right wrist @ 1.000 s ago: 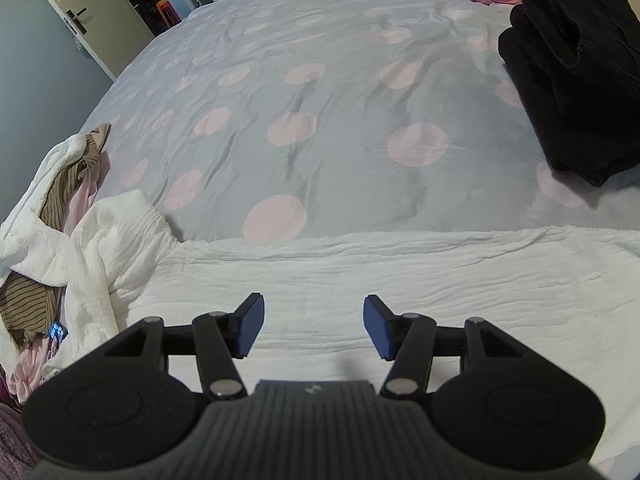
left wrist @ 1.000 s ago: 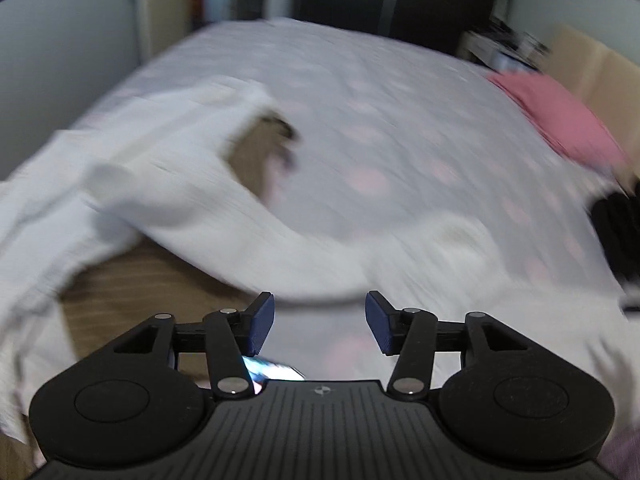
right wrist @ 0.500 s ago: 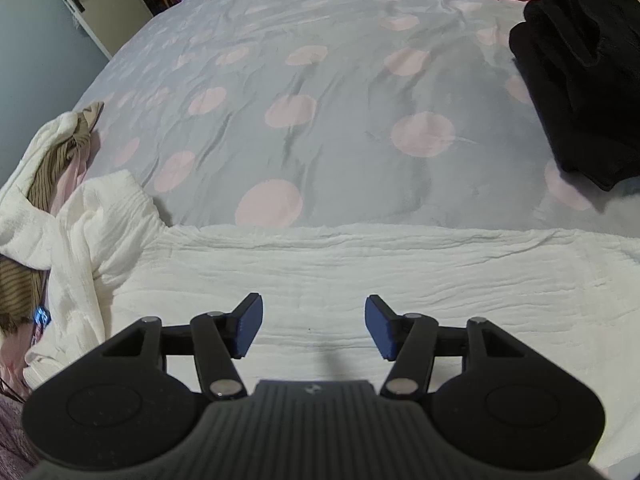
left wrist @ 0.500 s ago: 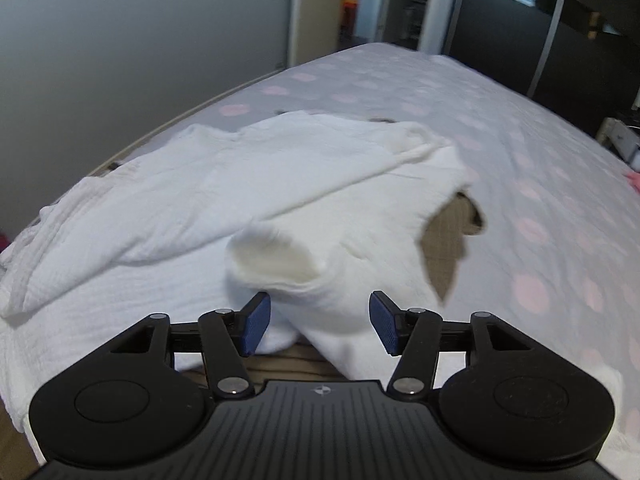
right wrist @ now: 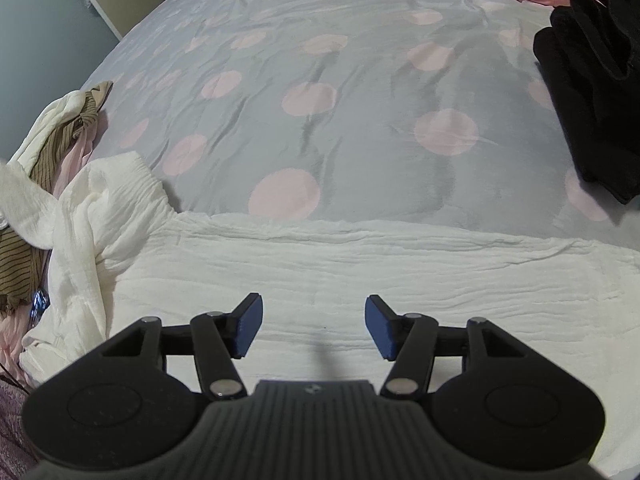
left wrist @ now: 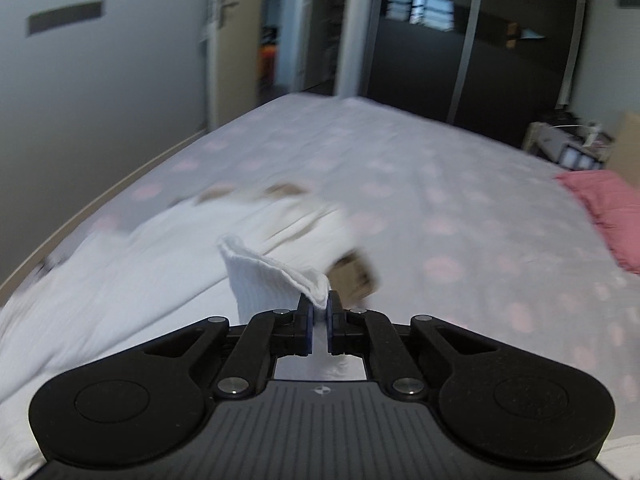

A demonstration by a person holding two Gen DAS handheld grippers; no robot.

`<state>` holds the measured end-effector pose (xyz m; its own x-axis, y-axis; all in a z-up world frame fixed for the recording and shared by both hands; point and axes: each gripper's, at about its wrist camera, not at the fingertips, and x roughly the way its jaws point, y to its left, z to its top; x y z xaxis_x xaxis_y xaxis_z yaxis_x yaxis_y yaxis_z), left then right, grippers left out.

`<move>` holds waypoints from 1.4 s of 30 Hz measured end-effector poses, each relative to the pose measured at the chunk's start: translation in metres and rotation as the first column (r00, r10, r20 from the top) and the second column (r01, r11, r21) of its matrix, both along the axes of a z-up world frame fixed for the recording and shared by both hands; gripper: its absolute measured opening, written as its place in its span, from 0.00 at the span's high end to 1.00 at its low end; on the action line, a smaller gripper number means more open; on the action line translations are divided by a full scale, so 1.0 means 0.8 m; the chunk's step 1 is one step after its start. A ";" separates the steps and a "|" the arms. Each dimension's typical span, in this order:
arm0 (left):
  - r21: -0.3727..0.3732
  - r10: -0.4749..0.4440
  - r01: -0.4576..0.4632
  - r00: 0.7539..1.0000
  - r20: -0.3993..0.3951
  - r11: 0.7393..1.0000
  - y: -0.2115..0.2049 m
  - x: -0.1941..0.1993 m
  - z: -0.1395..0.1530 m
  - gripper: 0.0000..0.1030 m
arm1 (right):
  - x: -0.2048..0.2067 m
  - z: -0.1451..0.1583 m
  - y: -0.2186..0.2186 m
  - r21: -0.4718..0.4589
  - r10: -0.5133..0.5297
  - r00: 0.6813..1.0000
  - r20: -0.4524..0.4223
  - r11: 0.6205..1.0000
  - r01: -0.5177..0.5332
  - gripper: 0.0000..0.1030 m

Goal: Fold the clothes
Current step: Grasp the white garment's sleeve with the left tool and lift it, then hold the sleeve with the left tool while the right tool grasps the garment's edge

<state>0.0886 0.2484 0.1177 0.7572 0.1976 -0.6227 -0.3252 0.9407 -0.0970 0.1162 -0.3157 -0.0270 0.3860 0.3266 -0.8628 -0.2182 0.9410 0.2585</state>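
A white crinkled garment (right wrist: 360, 272) lies spread across the near side of the bed, with a bunched sleeve (right wrist: 100, 216) at the left. My right gripper (right wrist: 314, 326) hovers open just above its flat part, nothing between the fingers. In the left wrist view my left gripper (left wrist: 318, 308) is closing tight on the garment's sleeve cuff (left wrist: 272, 284); the pads press on the cloth, and the cuff stands up lifted off the bed. The rest of the white cloth (left wrist: 120, 280) trails away to the left, blurred.
The grey bed cover (right wrist: 360, 80) with pink dots stretches ahead. A brown striped garment (right wrist: 24, 256) lies in the heap at the left. Black folded clothes (right wrist: 592, 92) and a pink pillow (left wrist: 608, 208) sit at the right. A dark wardrobe (left wrist: 460, 60) stands beyond the bed.
My left gripper went from open over the sleeve opening to shut on the cuff, then rose with it. The right gripper stayed open over the flat cloth.
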 end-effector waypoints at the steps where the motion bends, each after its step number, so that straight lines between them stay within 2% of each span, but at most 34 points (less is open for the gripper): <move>1: 0.000 -0.029 0.029 0.999 0.018 1.000 -0.016 0.009 0.011 0.96 | -0.001 0.001 0.001 0.001 0.004 1.000 0.003 1.000 -0.004 0.41; 4: 0.003 -0.131 0.131 0.989 0.069 0.991 -0.069 0.033 0.046 0.96 | -0.003 0.007 0.002 0.003 0.014 1.000 0.018 1.000 -0.014 0.41; 6: 0.013 -0.207 0.207 0.974 0.096 0.978 -0.108 0.049 0.067 0.96 | -0.005 0.010 0.000 0.009 0.013 1.000 0.026 1.000 -0.014 0.41; 8: 0.031 -0.294 0.293 0.950 0.100 0.956 -0.155 0.063 0.084 0.96 | -0.007 0.014 -0.004 0.017 0.009 0.999 0.035 1.000 -0.010 0.41; 10: 0.056 -0.389 0.386 0.918 0.079 0.921 -0.205 0.073 0.090 0.96 | -0.009 0.019 -0.008 0.027 0.003 0.999 0.047 1.000 -0.004 0.41; 12: 0.079 -0.485 0.481 0.873 0.042 0.873 -0.257 0.080 0.091 0.96 | -0.010 0.025 -0.012 0.038 -0.004 0.998 0.063 0.999 0.001 0.41; 14: 0.105 -0.575 0.572 0.818 -0.004 0.813 -0.308 0.081 0.084 0.96 | -0.012 0.032 -0.017 0.057 -0.008 0.997 0.082 0.998 0.004 0.41; 18: 0.149 -0.714 0.724 0.689 -0.120 0.674 -0.395 0.067 0.044 0.96 | -0.018 0.047 -0.026 0.093 -0.009 0.992 0.124 0.996 -0.003 0.41; 22: 0.126 -0.799 0.826 0.564 -0.211 0.549 -0.452 0.050 -0.007 0.96 | -0.025 0.053 -0.027 0.101 0.015 0.987 0.160 0.994 -0.031 0.41; 25: 0.077 -0.830 0.868 0.492 -0.262 0.491 -0.476 0.044 -0.049 0.96 | -0.031 0.049 -0.023 0.099 0.052 0.984 0.170 0.993 -0.069 0.41; 30: 0.002 -0.856 0.906 0.400 -0.327 0.422 -0.499 0.039 -0.105 0.96 | -0.045 0.037 0.000 0.028 0.169 0.967 0.191 0.984 -0.177 0.41; 32: -0.021 -0.870 0.921 0.360 -0.336 0.389 -0.501 0.030 -0.114 0.96 | -0.051 0.035 0.010 -0.016 0.227 0.949 0.219 0.973 -0.230 0.41; 34: -0.033 -0.883 0.940 0.306 -0.356 0.340 -0.504 0.021 -0.123 0.96 | -0.059 0.033 0.023 -0.080 0.306 0.917 0.257 0.952 -0.295 0.41; 36: -0.034 -0.884 0.954 0.262 -0.386 0.298 -0.504 0.010 -0.124 0.96 | -0.069 0.031 0.037 -0.175 0.394 0.870 0.295 0.918 -0.357 0.41; 38: -0.051 -0.882 0.960 0.231 -0.411 0.276 -0.505 0.004 -0.130 0.96 | -0.079 0.028 0.050 -0.263 0.477 0.819 0.320 0.875 -0.407 0.41; 40: -0.065 -0.881 0.967 0.195 -0.431 0.246 -0.504 -0.003 -0.135 0.97 | -0.087 0.025 0.060 -0.315 0.543 0.770 0.334 0.835 -0.452 0.41; 42: -0.078 -0.884 0.971 0.169 -0.436 0.225 -0.504 -0.009 -0.138 0.97 | -0.096 0.022 0.068 -0.361 0.604 0.718 0.345 0.792 -0.493 0.41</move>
